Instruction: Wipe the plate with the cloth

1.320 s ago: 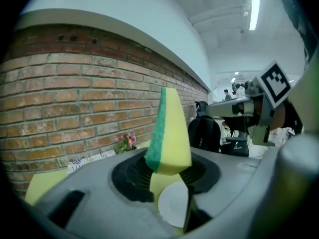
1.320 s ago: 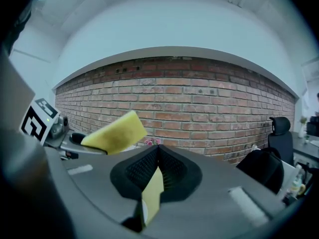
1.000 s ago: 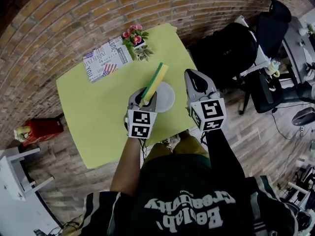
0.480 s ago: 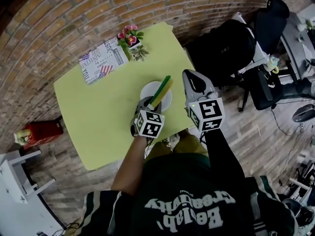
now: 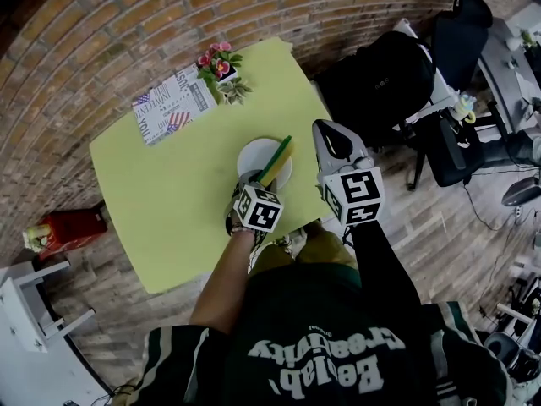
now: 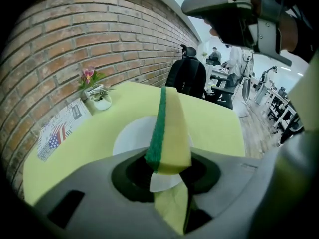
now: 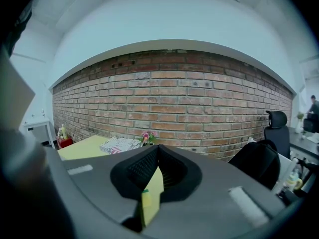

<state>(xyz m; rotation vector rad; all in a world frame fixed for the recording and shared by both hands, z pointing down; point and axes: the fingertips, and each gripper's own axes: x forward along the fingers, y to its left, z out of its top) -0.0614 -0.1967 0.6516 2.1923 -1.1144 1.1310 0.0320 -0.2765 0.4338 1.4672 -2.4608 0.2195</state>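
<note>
Yellow-green sponge (image 5: 277, 159), clamped in the left gripper (image 5: 255, 184), now lies lower over the white plate (image 5: 251, 155); right gripper (image 5: 331, 136) stays closed, empty.

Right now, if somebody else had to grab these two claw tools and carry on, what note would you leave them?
Left claw: shut on the yellow-and-green sponge, held edgewise over the white plate.
Right claw: shut, empty, to the right of the plate.
The plate sits on the green table, near the person's side.
Whether the sponge touches the plate can't be judged, nor how much is wiped.
Left to do: wipe the plate.
</note>
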